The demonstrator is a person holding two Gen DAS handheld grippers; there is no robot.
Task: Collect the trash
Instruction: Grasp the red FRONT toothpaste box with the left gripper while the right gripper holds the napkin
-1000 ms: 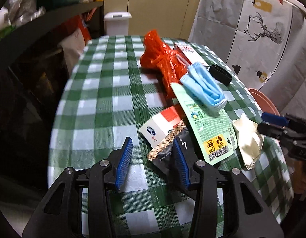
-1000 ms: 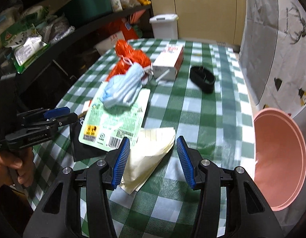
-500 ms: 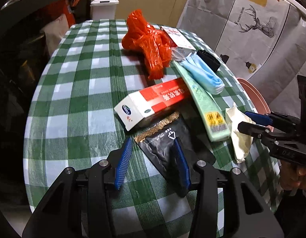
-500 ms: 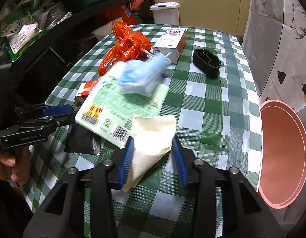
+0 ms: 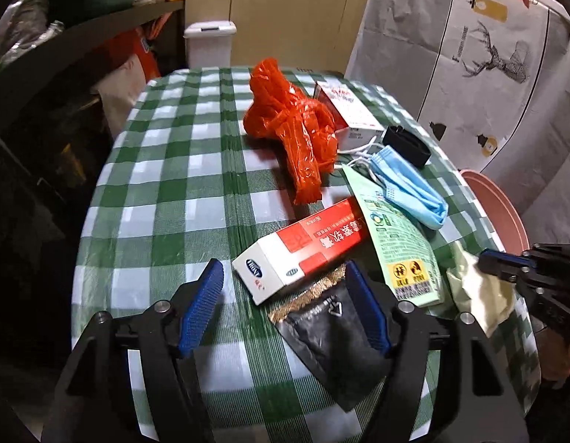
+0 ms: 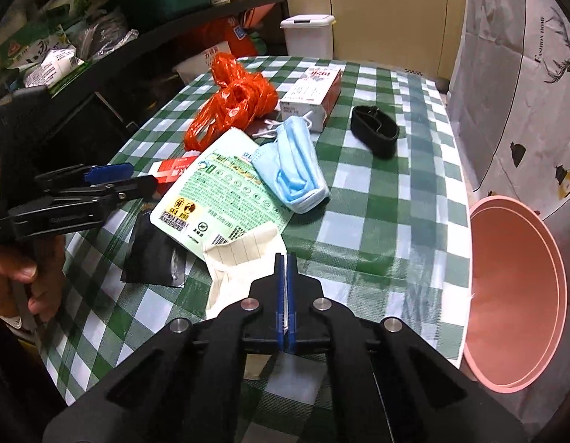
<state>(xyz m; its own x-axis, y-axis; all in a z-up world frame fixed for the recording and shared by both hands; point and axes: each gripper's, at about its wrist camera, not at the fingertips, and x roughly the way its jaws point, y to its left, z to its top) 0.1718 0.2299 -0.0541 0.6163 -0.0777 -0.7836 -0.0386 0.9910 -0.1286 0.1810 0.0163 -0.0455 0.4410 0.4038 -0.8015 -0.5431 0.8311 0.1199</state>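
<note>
Right gripper (image 6: 285, 269) clamped on cream paper (image 6: 240, 258); left gripper (image 5: 285, 295) jaws just widened, apart

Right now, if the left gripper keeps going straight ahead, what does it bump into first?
Probably the red and white box: its near end lies just ahead of the open left gripper. The black pouch already lies by its right finger. Depth is hard to judge.

The right gripper (image 6: 285, 258) has just closed its jaws, now pinching the cream paper napkin (image 6: 240, 258), which earlier lay loose between them. The left gripper (image 5: 285, 280) has just been opening wider above the black pouch (image 5: 332, 336) and red-and-white box (image 5: 303, 251).
</note>
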